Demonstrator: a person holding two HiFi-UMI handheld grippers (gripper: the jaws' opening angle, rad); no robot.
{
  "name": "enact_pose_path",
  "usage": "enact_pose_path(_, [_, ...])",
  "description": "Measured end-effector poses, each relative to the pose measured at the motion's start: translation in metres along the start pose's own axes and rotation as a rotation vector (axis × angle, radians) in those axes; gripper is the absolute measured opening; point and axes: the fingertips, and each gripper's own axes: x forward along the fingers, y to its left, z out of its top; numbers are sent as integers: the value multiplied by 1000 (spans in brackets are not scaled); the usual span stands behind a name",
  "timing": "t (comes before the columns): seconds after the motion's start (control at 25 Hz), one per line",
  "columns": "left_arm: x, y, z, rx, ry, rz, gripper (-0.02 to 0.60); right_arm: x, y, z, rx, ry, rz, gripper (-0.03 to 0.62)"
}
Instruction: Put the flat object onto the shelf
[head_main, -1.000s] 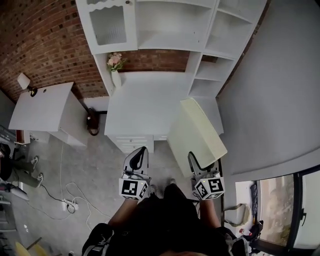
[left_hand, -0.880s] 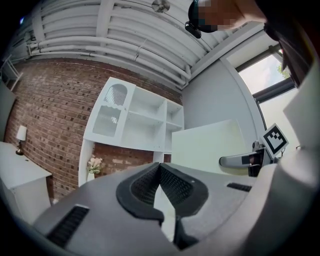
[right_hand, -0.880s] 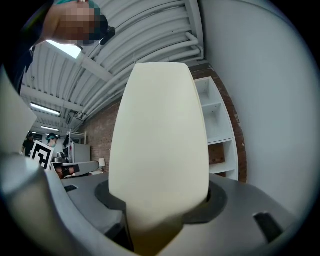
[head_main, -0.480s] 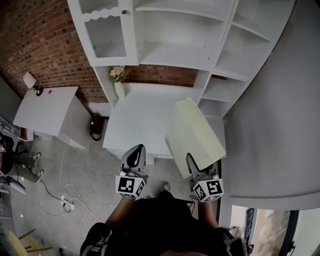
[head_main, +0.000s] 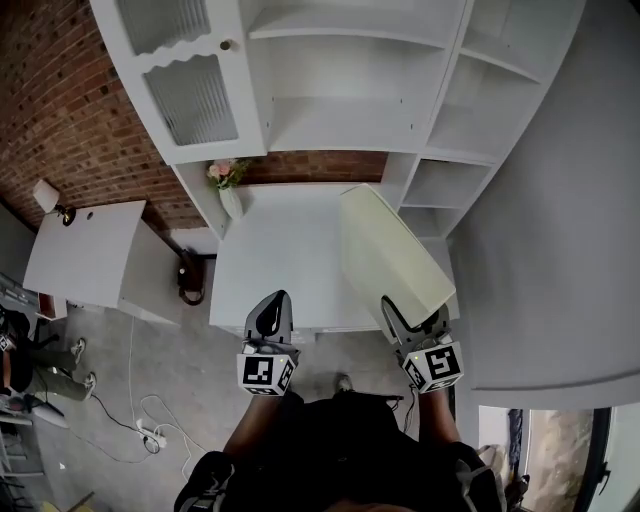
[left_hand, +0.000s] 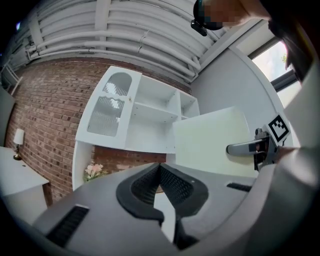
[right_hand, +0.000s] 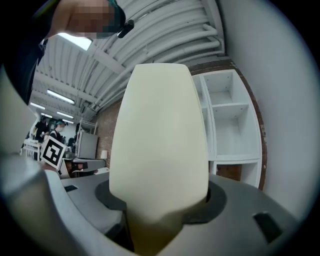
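A flat cream board (head_main: 390, 255) with rounded corners stands tilted over the right side of the white desk top (head_main: 285, 265), and my right gripper (head_main: 412, 322) is shut on its near edge. In the right gripper view the board (right_hand: 160, 135) fills the middle, rising from between the jaws. The white shelf unit (head_main: 340, 120) with open compartments is straight ahead above the desk. My left gripper (head_main: 268, 318) hangs at the desk's near edge, shut and empty; its pads (left_hand: 172, 185) meet at the tips. From the left gripper view the board (left_hand: 212, 140) is seen to the right.
A vase of pink flowers (head_main: 228, 185) stands at the desk's back left under a glass-door cabinet (head_main: 190, 95). A small white table (head_main: 85, 250) with a lamp (head_main: 48, 195) is at left. Cables (head_main: 150, 430) lie on the floor. A grey wall (head_main: 545, 250) closes the right.
The person has come closer to the desk; the shelf unit now looms larger. The right gripper has carried the board forward and up, over the desk. The left gripper stays shut.
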Motion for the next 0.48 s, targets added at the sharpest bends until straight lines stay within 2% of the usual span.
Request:
enact_pose_path(0.16, [14, 21, 4, 11, 10, -39, 9, 20, 2, 35, -150, 4, -7, 282])
enact_pose_path(0.32, [26, 49, 3, 18, 8, -23, 9, 40, 3, 51, -306, 134, -62, 279])
enact_pose_path(0.48, [37, 68, 0, 5, 13, -28, 9, 58, 4, 88, -446, 118, -122, 276])
